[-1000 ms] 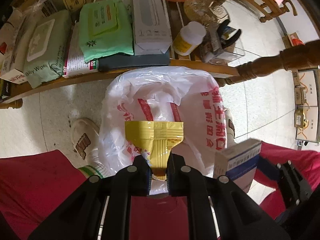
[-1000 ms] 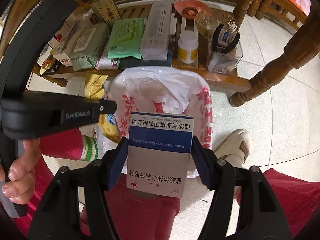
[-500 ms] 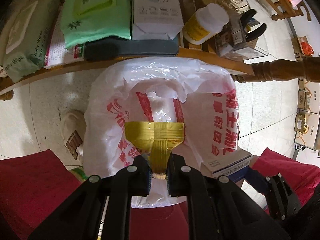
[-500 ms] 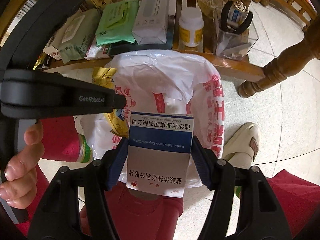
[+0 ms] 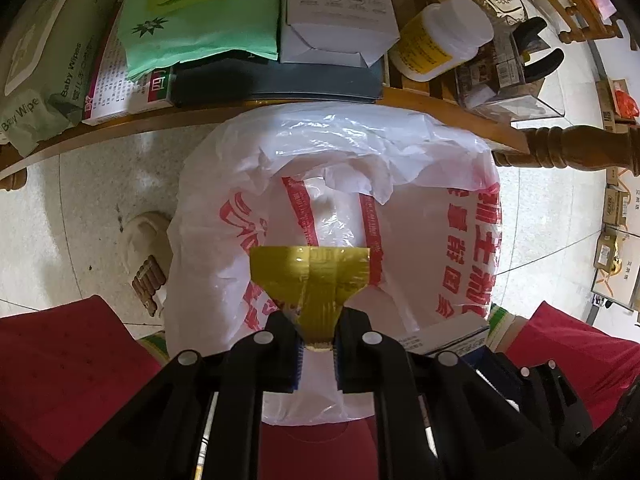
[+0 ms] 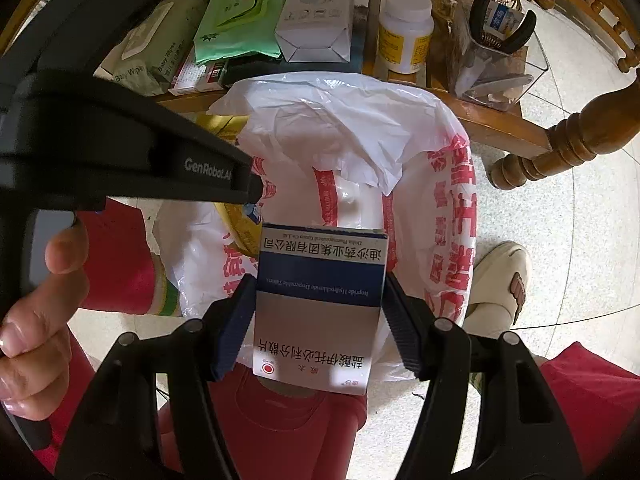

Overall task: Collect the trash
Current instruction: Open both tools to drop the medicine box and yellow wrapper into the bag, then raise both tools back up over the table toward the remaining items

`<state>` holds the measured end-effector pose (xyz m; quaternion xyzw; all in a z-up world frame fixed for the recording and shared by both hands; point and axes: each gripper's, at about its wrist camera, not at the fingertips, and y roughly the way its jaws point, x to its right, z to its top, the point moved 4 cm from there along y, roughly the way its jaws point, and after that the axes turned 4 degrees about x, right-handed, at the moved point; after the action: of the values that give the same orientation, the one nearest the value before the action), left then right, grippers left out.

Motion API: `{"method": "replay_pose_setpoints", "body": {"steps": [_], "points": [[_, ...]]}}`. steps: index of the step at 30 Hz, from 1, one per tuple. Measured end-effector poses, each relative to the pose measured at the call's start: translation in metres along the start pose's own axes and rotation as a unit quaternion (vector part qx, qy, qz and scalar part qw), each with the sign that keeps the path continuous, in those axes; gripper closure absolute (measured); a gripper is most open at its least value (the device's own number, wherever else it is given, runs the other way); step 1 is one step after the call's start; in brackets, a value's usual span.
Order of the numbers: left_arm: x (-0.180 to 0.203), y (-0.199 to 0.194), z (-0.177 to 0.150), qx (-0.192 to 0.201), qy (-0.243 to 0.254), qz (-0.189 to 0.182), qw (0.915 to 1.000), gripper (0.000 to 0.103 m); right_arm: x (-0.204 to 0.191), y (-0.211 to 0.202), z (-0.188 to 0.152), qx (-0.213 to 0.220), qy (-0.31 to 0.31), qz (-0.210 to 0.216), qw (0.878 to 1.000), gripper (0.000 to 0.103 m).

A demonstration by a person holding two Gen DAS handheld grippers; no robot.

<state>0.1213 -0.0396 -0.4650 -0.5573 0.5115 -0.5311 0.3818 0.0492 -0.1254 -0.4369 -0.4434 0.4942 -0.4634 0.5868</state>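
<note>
**Both loads now over the bag mouth**

Left wrist: my left tongs (image 5: 317, 334) pinch the crumpled yellow foil wrapper (image 5: 310, 278). The white plastic bag with red print (image 5: 420, 184) has swelled across the view, so I judge release is close.

Right wrist: my right tongs (image 6: 318, 318) clamp the blue-and-white cardboard medicine box (image 6: 320, 304), its label readable only here; the wooden table (image 6: 500, 120) sits at twelve o'clock.
</note>
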Motion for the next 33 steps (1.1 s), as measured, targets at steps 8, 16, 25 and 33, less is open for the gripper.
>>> {"method": "replay_pose_setpoints", "body": {"steps": [8,16,25,33], "points": [[-0.003,0.0,0.003,-0.003,0.004,0.032,0.9995,0.048,0.004,0.0,0.004,0.008,0.017,0.001,1.0,0.026],[-0.002,-0.001,0.002,-0.007,0.006,0.034,0.9994,0.042,0.01,-0.001,0.004,0.004,0.028,0.008,1.0,0.026],[0.0,-0.012,-0.001,0.001,0.012,0.041,0.9991,0.035,0.007,-0.004,0.003,0.006,0.029,0.01,0.999,0.026],[0.006,-0.034,-0.013,0.025,0.028,0.051,0.998,0.029,0.002,-0.011,-0.006,0.006,0.027,0.01,1.0,0.025]]}}
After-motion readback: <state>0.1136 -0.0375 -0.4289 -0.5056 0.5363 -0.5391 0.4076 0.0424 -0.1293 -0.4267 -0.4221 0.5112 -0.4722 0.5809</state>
